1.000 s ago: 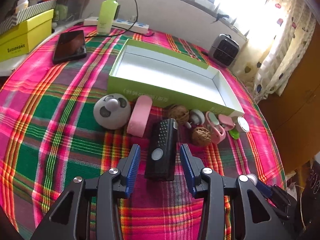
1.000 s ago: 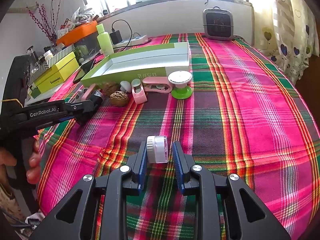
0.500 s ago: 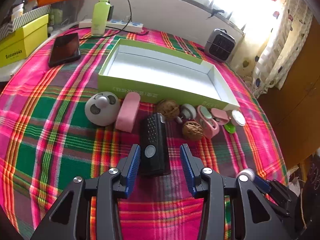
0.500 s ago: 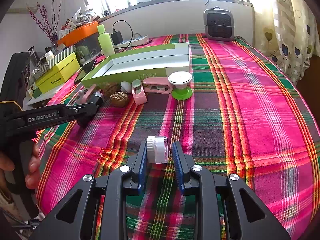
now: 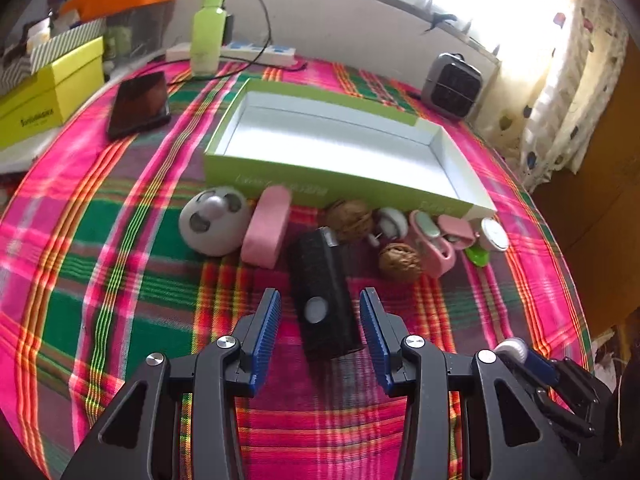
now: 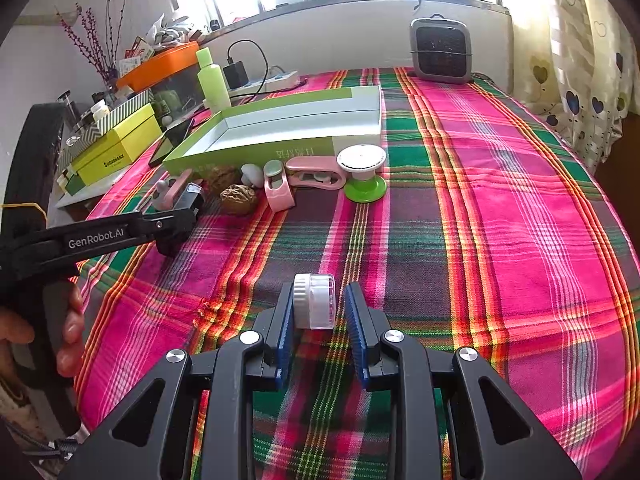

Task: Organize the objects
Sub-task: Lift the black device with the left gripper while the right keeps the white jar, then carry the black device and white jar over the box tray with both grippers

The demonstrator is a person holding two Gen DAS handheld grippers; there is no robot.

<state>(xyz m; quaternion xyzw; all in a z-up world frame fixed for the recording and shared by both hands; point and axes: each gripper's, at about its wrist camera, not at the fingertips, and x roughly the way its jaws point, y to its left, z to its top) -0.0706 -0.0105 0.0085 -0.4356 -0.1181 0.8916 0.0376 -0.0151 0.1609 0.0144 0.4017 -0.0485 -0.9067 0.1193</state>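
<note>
The left gripper [image 5: 320,320] hangs with jaws apart astride the black remote [image 5: 323,296], which lies at six o'clock from the green box [image 5: 344,184]; squaring to its slant before squeezing looks wise, while the right gripper [image 6: 319,308] brackets a small clear jar [image 6: 314,300], grip uncertain.

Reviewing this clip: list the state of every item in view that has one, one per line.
Green box: open, empty.
Black remote: flat on the cloth, between the pads, untouched.
Left hand-held gripper: open.
Small clear jar: capped, on its side.
Right hand-held gripper: around the jar, grip unclear.
Phone: screen dark.
</note>
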